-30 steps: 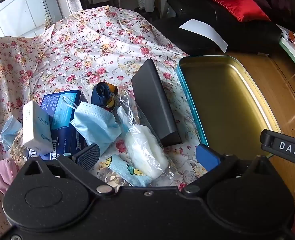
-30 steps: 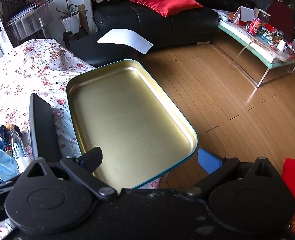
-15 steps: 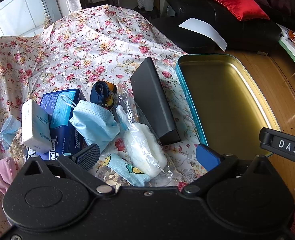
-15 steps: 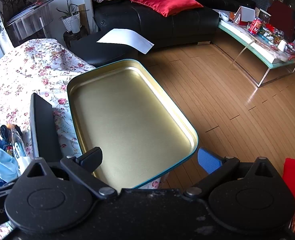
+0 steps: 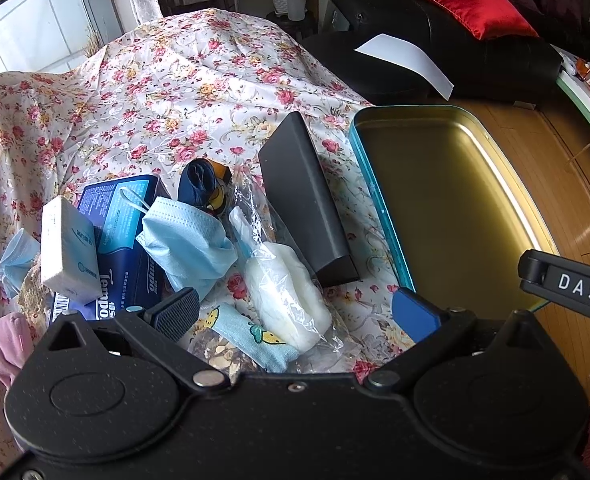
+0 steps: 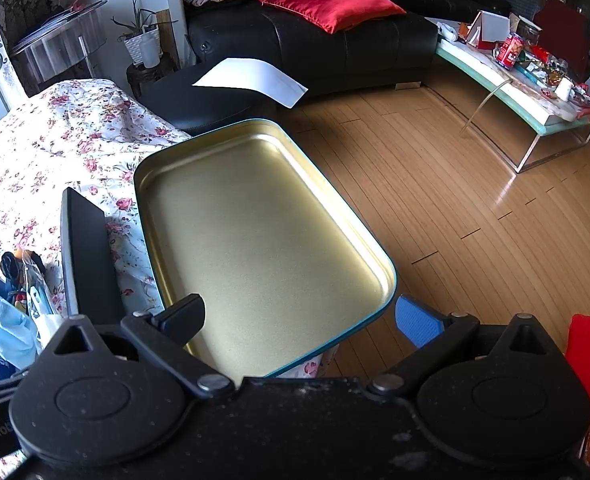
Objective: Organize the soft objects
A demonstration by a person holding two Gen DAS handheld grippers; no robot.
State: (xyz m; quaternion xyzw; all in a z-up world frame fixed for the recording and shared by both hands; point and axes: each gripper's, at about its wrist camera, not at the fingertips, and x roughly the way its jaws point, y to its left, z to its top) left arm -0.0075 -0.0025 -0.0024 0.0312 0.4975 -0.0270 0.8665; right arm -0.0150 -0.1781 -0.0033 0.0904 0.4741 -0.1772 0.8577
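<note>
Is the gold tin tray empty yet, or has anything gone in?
Empty: the tin tray shows only bare gold floor in both views.

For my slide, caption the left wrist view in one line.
Open left tongs hover over face masks, a bagged white cloth and a sock beside an empty tin tray.

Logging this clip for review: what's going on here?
A person holds two handheld grippers over a flowered cloth. The left gripper hovers open above a pile of soft things: a blue face mask, a bagged white bundle and a small printed sock. The right gripper is open over the metal tray, which has nothing in it. Neither holds anything yet.
</note>
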